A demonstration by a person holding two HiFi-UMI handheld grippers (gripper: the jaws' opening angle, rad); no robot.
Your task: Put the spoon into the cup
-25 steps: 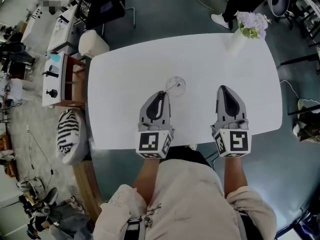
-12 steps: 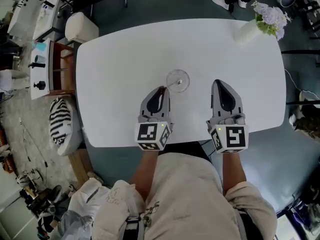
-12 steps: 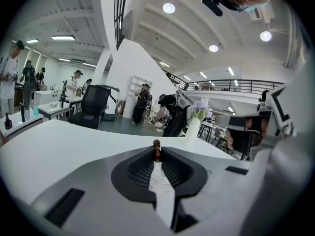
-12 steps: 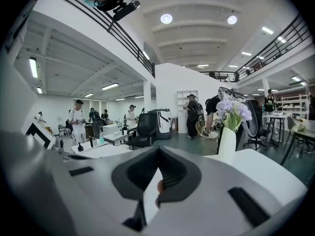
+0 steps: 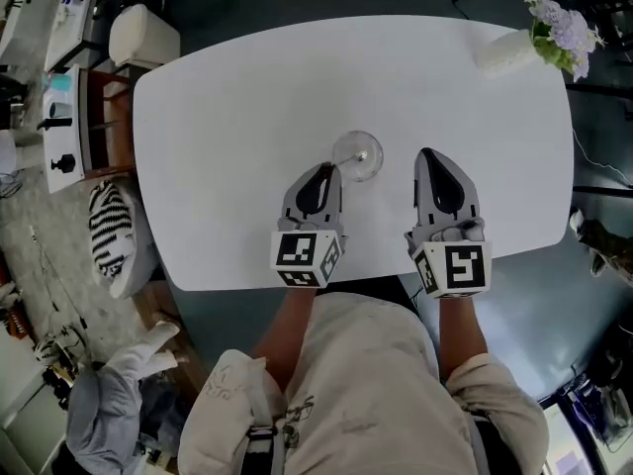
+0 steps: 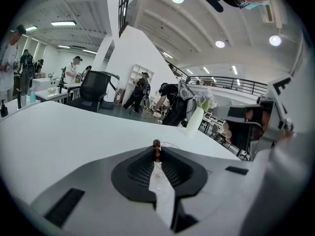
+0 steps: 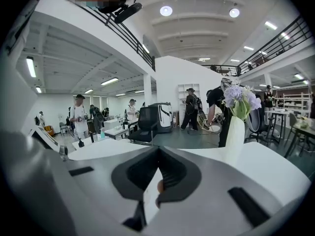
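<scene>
The clear glass cup (image 5: 356, 154) stands upright on the white worktop (image 5: 237, 117). The left gripper (image 5: 329, 169) lies just beside the cup, its tip at the cup's near-left rim. Its jaws are narrow and pinch a small brown piece at their tips, apparently the handle end of the spoon (image 6: 156, 149). The rest of the spoon is too thin to make out. The right gripper (image 5: 427, 156) sits apart from the cup on its other side, jaws drawn together with nothing between them. A white vase (image 5: 504, 52) of flowers stands well beyond the cup, at the worktop's far corner.
</scene>
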